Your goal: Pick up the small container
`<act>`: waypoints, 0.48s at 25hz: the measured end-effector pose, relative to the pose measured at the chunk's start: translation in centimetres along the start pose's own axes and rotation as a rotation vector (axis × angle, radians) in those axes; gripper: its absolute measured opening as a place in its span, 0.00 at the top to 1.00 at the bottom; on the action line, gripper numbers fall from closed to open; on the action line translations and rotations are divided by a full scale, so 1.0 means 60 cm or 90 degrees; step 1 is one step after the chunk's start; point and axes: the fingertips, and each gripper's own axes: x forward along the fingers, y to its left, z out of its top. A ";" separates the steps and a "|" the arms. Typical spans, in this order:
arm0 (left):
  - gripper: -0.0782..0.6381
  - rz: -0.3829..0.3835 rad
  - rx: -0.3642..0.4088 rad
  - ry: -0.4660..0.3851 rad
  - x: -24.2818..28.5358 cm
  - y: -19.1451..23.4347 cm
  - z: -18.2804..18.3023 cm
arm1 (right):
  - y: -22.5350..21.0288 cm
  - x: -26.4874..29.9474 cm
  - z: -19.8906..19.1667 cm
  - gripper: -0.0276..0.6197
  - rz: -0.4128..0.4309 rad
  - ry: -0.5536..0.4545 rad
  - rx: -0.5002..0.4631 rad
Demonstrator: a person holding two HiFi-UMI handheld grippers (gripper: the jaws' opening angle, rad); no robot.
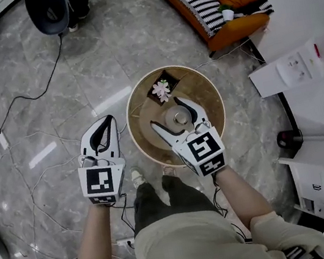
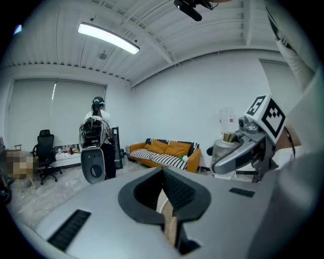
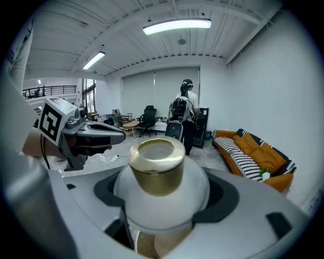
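- While the left gripper hangs beyond the left edge of the round worktop, jaws closed on nothing, the right gripper has the work.
- Its jaws press both sides of the small container, on the rounded white body below the gold cap.
- The container is near the worktop's centre; I cannot tell whether it is resting or just clear.
- It looks stiff, smooth and light, probably breakable and slippery.
- The widest part of the belly seems the safest hold, since the cap may come loose.
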 end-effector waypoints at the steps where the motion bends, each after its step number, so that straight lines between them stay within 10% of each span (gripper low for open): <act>1: 0.88 -0.001 0.003 -0.007 -0.012 -0.004 0.015 | 0.004 -0.016 0.011 0.42 -0.001 -0.004 -0.006; 12: 0.88 -0.013 -0.001 -0.062 -0.131 -0.050 0.144 | 0.056 -0.164 0.076 0.42 0.009 -0.033 -0.027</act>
